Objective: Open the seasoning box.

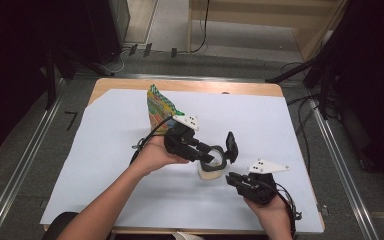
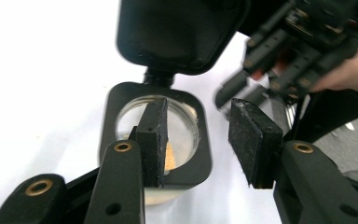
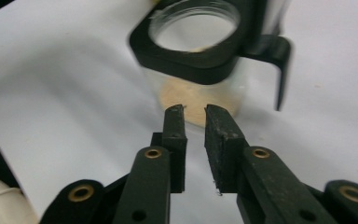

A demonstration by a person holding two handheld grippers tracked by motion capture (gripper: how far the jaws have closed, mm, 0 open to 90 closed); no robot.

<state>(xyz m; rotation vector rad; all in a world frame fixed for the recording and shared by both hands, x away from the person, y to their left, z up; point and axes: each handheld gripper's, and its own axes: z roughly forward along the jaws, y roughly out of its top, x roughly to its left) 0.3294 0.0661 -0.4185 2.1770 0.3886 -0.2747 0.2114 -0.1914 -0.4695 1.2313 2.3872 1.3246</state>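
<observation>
Clear plastic jar [image 1: 211,169] sits dead centre in the high view, on the white sheet [image 1: 105,165] that covers the table; its black flip lid [image 1: 231,145] stands up on the hinge, so you've got the opening part done as far as I can tell; your left gripper [image 1: 207,154] hangs right over the rim from the left, and your right gripper [image 1: 232,179] sits just below and right of the jar, near it but not touching; a colourful bag [image 1: 158,107] stands behind your left hand, upper middle of the frame, well apart from the jar.

Left gripper view: jaws spread with nothing pinched; the jar mouth [image 2: 157,128] shows just behind the left pad, lower middle of the frame, and the raised lid [image 2: 177,32] takes up the top; you can see some tan stuff [image 2: 169,156] inside, low in the jar; your other gripper [image 2: 279,65] is blurred at the upper right.

Right gripper view: jaws only slightly parted, nothing between them; the jar [image 3: 200,60] stands above the tips at the top middle, tan contents [image 3: 186,100] at the bottom, lid [image 3: 279,65] hanging out to the right.

My read: lid's open, both claws are off the jar, so what's left is probably the filling, and the bag looks like the likely source; can't tell if it's open, though.
</observation>
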